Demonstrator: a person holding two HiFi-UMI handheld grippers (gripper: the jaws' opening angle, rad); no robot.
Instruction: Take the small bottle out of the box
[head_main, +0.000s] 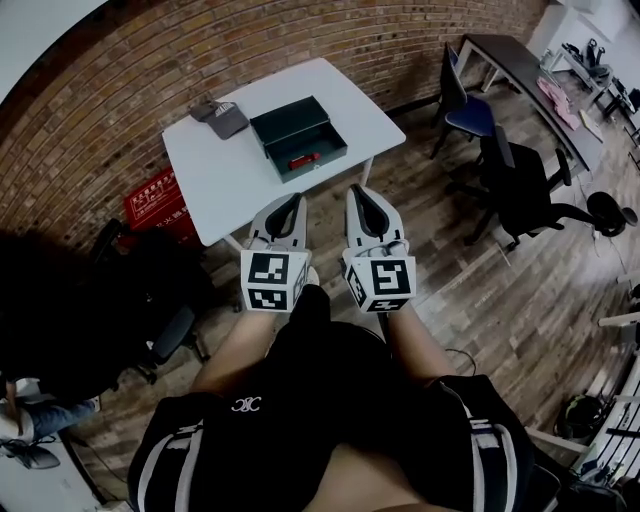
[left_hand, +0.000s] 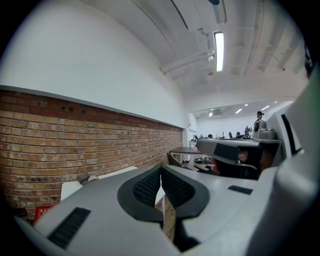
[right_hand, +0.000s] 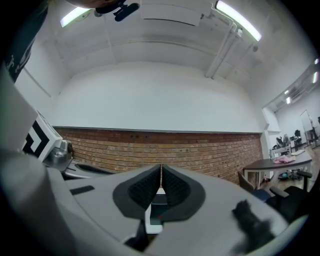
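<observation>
Bare legs (head_main: 232, 362) fill the bottom of the head view. Above them the left gripper (head_main: 294, 203) and right gripper (head_main: 359, 195) sit side by side, jaws pinched shut, well short of the white table (head_main: 220, 170). On it stands the open box (head_main: 290, 120), the red bottle (head_main: 304, 159) lying inside and a grey pouch (head_main: 222, 118) just beside the lid. Left gripper view: pads (left_hand: 147, 187) together on nothing, brick wall (left_hand: 75, 135) ahead. Right gripper view: jaws likewise closed and empty, with the box showing below the tips.

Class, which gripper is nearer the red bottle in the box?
Left, slightly. The left gripper is held short of the table, almost in line with the red bottle; the right gripper is further to its right.
</observation>
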